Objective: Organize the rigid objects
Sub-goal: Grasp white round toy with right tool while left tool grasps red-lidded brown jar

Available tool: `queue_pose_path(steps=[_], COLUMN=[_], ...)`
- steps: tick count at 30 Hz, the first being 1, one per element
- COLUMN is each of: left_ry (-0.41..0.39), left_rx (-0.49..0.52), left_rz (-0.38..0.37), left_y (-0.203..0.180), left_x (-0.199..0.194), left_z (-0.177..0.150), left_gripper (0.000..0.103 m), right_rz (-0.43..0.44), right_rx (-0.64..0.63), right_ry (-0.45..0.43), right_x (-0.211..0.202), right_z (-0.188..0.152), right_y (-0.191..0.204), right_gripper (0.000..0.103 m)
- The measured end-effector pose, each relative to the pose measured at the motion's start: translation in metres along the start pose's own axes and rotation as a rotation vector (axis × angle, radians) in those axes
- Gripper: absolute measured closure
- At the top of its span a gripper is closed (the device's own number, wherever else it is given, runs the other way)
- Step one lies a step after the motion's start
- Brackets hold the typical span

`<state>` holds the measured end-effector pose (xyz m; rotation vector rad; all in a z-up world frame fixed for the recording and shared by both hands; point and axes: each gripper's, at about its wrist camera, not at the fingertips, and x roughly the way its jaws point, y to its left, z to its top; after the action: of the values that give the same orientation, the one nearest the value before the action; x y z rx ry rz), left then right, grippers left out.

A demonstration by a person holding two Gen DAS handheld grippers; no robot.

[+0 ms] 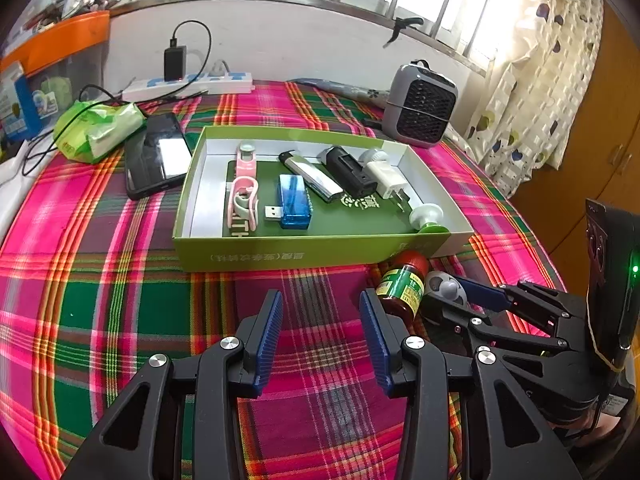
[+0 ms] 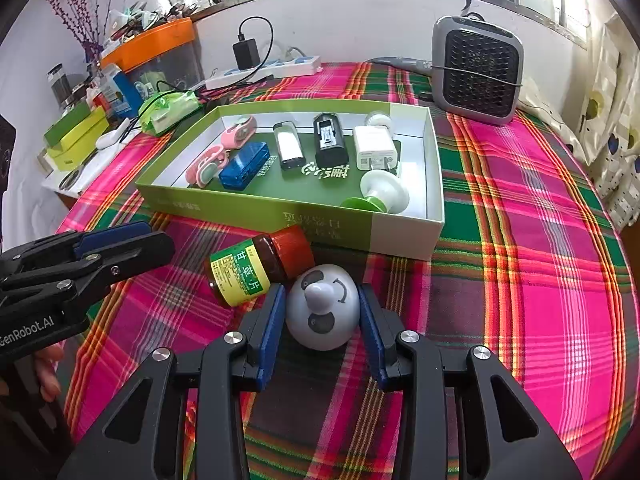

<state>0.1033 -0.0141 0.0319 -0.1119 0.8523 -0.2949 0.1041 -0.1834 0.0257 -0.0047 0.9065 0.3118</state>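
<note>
Right gripper (image 2: 322, 316) half-closed around panda egg toy (image 2: 323, 307), pads flanking, contact unclear. Medicine bottle (image 2: 260, 266) on its side just ahead-left, touching toy, cap toward box (image 2: 256, 210) beyond. Left gripper (image 1: 320, 336) open, empty, bottle just ahead-right.

At the bottom centre of the frame the left gripper (image 1: 320, 334) hangs over the plaid tablecloth (image 1: 120, 300) with its blue pads wide apart and nothing between them. Just right of it lies a brown medicine bottle (image 1: 402, 286) with a red cap, on its side, close to the front wall of the green box (image 1: 280, 254). At lower right the right gripper (image 1: 450, 294) flanks a white round toy (image 1: 444, 287).
</note>
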Motion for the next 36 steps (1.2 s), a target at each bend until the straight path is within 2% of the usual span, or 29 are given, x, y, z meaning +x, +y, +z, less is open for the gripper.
queue_pose_path(steps=[6,17,20,36], left_ry=[0.009,0.038,0.046,0.102], left_rx=[0.006,0.046,0.065,0.125], left_rz=[-0.016,-0.081,-0.079,-0.114], left_y=[-0.004,-0.023,-0.029,-0.05], left_x=[0.002,0.008,0.011,0.028], left_z=[0.003,0.006,0.007,0.008], left_gripper=[0.064,0.064,0.064,0.064], right_rz=[-0.015,-0.004,0.002,-0.028], right_rx=[-0.001,0.008,0.011,0.057], right_ry=[-0.005,-0.028,-0.036,-0.056], right_x=[-0.002,-0.011,-0.013,-0.024], right_z=[-0.002,-0.002,-0.002,-0.007], right_y=[-0.001,-0.007,-0.008,-0.026], right_gripper=[0.065,0.073,0.075,0.076])
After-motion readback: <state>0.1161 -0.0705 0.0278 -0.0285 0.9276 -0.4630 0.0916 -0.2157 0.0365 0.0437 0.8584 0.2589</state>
